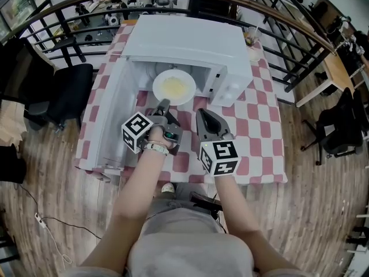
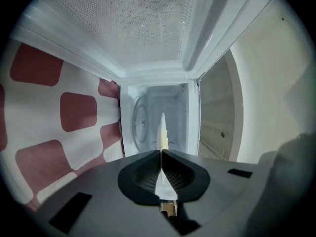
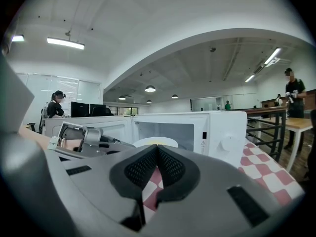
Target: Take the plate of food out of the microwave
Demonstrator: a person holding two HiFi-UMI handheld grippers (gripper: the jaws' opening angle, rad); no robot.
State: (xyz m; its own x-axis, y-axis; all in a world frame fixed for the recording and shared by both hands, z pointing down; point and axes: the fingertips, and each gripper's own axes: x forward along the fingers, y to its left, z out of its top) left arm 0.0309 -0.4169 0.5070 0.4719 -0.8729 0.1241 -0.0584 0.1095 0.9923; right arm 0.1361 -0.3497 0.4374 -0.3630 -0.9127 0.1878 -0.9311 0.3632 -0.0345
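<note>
A white plate (image 1: 174, 86) with yellow food on it hangs at the mouth of the white microwave (image 1: 190, 42). My left gripper (image 1: 164, 103) is shut on the plate's near rim. In the left gripper view the plate (image 2: 162, 130) shows edge-on, pinched between the pads of the left gripper (image 2: 161, 151), with the microwave's cavity (image 2: 170, 107) behind it. My right gripper (image 1: 203, 115) hovers over the cloth just right of the plate, shut and holding nothing. The right gripper (image 3: 157, 149) faces the microwave (image 3: 217, 127), and the plate (image 3: 156, 142) shows just over its tips.
The microwave door (image 1: 113, 105) stands swung open to the left, close beside my left arm. The glass turntable (image 2: 140, 124) stays inside the cavity. The red-checked table (image 1: 259, 126) ends near my body. A cup (image 1: 252, 38) stands behind the microwave; black chairs and a railing surround the table.
</note>
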